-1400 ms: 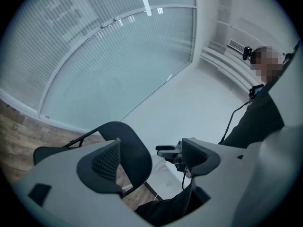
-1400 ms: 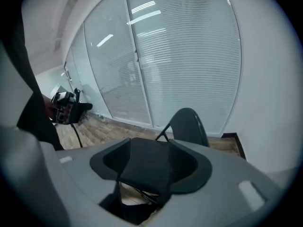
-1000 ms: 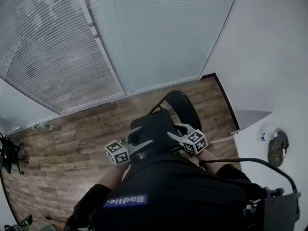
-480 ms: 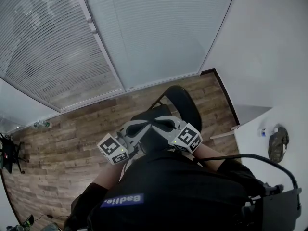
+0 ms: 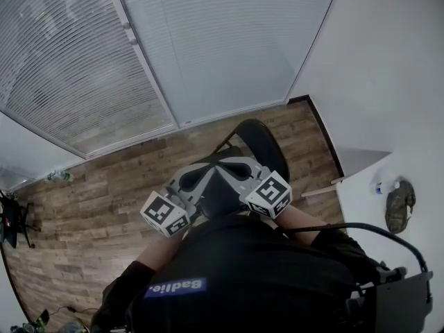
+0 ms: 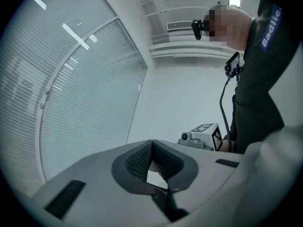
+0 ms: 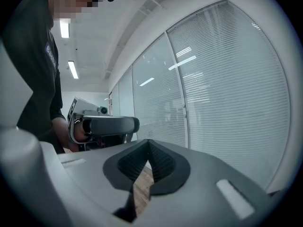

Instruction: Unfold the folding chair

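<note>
jaws are pressing together on nothing at the left white plastic gripper (image 6: 151, 144), which is hovering centre-left in the head view. mid-frame, the black folding chair with its curved backrest (image 5: 260, 144) is standing free on the brown wood-plank floor (image 5: 90, 214). the right white plastic gripper (image 7: 148, 143) has just been closing, pads meeting, empty. with neither gripper holding it, a stray knock is likely risking tipping or collapsing the chair. slatted glass partitions (image 5: 83, 68) are filling the upper left, a plain white wall (image 5: 388, 68) the right.
</note>
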The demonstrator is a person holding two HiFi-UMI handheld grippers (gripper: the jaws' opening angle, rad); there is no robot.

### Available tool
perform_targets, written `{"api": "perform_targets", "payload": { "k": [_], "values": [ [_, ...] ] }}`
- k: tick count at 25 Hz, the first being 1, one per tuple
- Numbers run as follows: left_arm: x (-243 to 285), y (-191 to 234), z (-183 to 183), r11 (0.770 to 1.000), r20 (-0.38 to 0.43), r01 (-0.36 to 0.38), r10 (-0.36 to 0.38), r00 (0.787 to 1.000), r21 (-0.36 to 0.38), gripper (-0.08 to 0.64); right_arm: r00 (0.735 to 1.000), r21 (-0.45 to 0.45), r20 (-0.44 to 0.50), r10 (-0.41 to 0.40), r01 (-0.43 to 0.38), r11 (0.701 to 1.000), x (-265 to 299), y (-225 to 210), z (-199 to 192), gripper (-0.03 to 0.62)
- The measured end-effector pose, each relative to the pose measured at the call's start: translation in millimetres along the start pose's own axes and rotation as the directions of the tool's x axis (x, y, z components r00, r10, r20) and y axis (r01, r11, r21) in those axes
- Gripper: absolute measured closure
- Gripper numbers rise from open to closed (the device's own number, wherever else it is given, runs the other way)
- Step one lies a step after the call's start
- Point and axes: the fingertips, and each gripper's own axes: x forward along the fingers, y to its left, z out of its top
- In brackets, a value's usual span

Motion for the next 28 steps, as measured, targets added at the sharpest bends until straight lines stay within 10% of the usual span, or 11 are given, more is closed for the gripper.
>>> {"api": "perform_targets", "payload": {
  "k": [28],
  "values": [
    [-14,2,-29,0.999,-0.028,-0.036,0.036,0.999,-0.019,0.555,1.000,0.062,-0.009,0.014,-0.014,0.998,-3,16,-17,0.591]
  ]
}}
